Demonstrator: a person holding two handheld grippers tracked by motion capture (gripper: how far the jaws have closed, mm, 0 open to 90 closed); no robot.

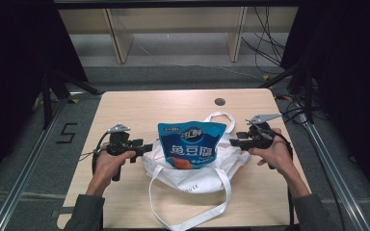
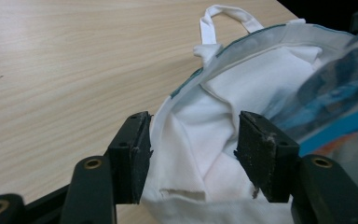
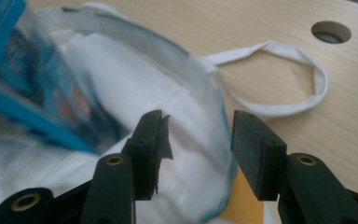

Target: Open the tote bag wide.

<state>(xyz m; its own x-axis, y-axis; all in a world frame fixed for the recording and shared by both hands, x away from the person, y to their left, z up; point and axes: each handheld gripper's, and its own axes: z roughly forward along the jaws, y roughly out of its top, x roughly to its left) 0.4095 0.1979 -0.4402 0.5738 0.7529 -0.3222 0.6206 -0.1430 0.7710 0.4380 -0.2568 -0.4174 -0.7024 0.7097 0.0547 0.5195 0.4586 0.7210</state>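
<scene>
Pale wood table point(image 1: 125, 108) at frame centre carries a white tote bag point(image 1: 192, 175) with a blue snack pouch point(image 1: 191, 144) half inside, both the left gripper point(image 1: 147, 147) and right gripper point(image 1: 235, 141) released beside its rim, so the unsupported pouch may topple out.

My white cloth tote bag point(image 1: 192, 175) lies slumped near the middle of the table, its mouth open. One strap loops flat toward the far edge, the other trails toward me. A blue snack pouch point(image 1: 191, 144) with white lettering stands upright in the mouth, top half clear of the cloth. Its lower part looks see-through, though up close it's too blurred to be sure.
</scene>
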